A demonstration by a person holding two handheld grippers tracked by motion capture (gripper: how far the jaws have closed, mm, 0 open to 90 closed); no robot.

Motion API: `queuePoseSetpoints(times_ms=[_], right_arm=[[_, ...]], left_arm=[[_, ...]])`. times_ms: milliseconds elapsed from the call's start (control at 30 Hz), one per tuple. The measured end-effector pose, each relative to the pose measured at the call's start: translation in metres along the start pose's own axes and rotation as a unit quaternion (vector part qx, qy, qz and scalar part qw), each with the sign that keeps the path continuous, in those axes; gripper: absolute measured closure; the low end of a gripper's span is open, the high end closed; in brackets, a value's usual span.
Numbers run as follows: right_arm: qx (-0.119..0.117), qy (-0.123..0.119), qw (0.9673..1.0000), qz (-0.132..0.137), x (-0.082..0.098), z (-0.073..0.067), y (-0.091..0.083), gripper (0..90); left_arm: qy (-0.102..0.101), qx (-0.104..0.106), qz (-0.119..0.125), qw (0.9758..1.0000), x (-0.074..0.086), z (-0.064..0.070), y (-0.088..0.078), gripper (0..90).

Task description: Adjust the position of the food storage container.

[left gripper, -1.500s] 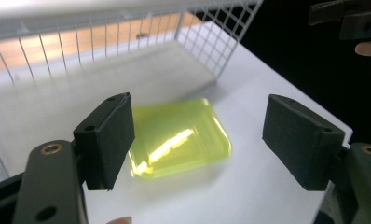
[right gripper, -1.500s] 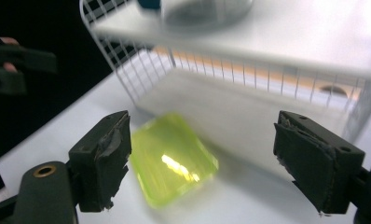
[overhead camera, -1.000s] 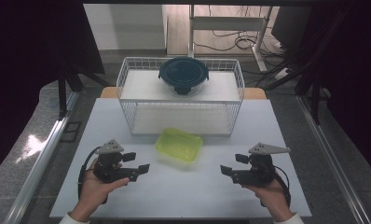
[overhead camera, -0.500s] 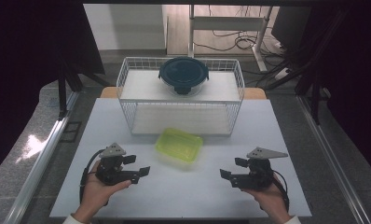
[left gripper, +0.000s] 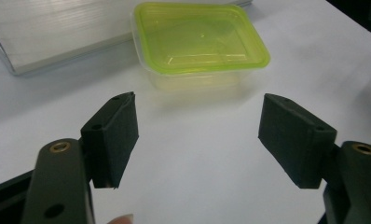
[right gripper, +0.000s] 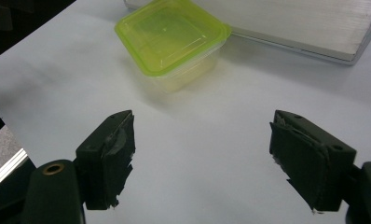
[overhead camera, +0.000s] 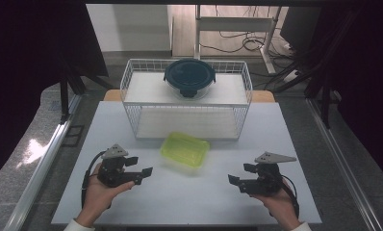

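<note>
A clear rectangular container with a lime-green lid (overhead camera: 185, 149) sits on the white table just in front of the wire rack. My left gripper (overhead camera: 140, 166) is held above the table to the container's left, jaws open and pointing at it, with nothing between them. My right gripper (overhead camera: 238, 174) is to its right, also open and empty. In the left gripper view the container (left gripper: 200, 39) lies beyond the spread jaws of the left gripper (left gripper: 197, 135). In the right gripper view the container (right gripper: 172, 37) lies ahead and left of the right gripper (right gripper: 202, 154).
A white wire rack (overhead camera: 132, 103) stands at the back of the table, and a round glass bowl with a dark blue lid (overhead camera: 189, 77) rests on its top shelf. The rack's base (left gripper: 58, 32) (right gripper: 305, 23) lies close behind the container. Dark curtains flank the table.
The right gripper has shifted slightly toward the near edge of the table. The left gripper and the container have stayed put.
</note>
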State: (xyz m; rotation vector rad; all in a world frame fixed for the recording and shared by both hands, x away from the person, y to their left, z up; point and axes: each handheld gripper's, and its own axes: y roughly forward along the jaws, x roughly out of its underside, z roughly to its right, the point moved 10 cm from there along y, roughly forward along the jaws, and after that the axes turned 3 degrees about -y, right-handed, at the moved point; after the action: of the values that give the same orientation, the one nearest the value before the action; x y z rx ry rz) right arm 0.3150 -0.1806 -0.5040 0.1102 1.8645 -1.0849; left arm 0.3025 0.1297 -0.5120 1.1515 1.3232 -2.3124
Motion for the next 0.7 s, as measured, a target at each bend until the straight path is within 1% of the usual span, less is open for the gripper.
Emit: queuePoseSetpoints(times_ms=[100,200,333,433,500,567,633,700], right_arm=[[-0.001,0.000,1.0000,-0.001,0.000,0.000,0.000,22.4],[0.000,0.002,1.0000,-0.002,0.001,0.002,0.001,22.4],[0.000,0.005,1.0000,-0.006,0.003,0.003,0.002,22.4],[0.001,0.006,1.0000,-0.006,0.003,0.004,0.002,22.5],[0.002,0.008,1.0000,-0.006,0.003,0.005,0.002,22.5],[0.002,0.010,0.9999,-0.010,0.004,0.005,0.003,22.5],[0.003,0.010,0.9999,-0.011,0.005,0.006,0.003,22.5],[0.004,0.011,0.9999,-0.011,0.005,0.007,0.004,22.5]], left_arm=[[0.001,-0.004,-0.003,1.0000,-0.004,-0.003,0.005,30.4],[0.006,-0.013,-0.007,0.9999,-0.013,-0.007,0.013,33.0],[0.011,-0.020,-0.017,0.9996,-0.024,-0.012,0.024,33.9],[0.022,-0.022,-0.019,0.9993,-0.032,-0.015,0.032,35.9],[0.026,-0.025,-0.023,0.9991,-0.037,-0.019,0.037,40.0],[0.029,-0.027,-0.029,0.9988,-0.040,-0.022,0.043,46.0],[0.032,-0.029,-0.036,0.9984,-0.043,-0.027,0.048,49.2],[0.031,-0.029,-0.038,0.9984,-0.047,-0.030,0.053,51.5]])
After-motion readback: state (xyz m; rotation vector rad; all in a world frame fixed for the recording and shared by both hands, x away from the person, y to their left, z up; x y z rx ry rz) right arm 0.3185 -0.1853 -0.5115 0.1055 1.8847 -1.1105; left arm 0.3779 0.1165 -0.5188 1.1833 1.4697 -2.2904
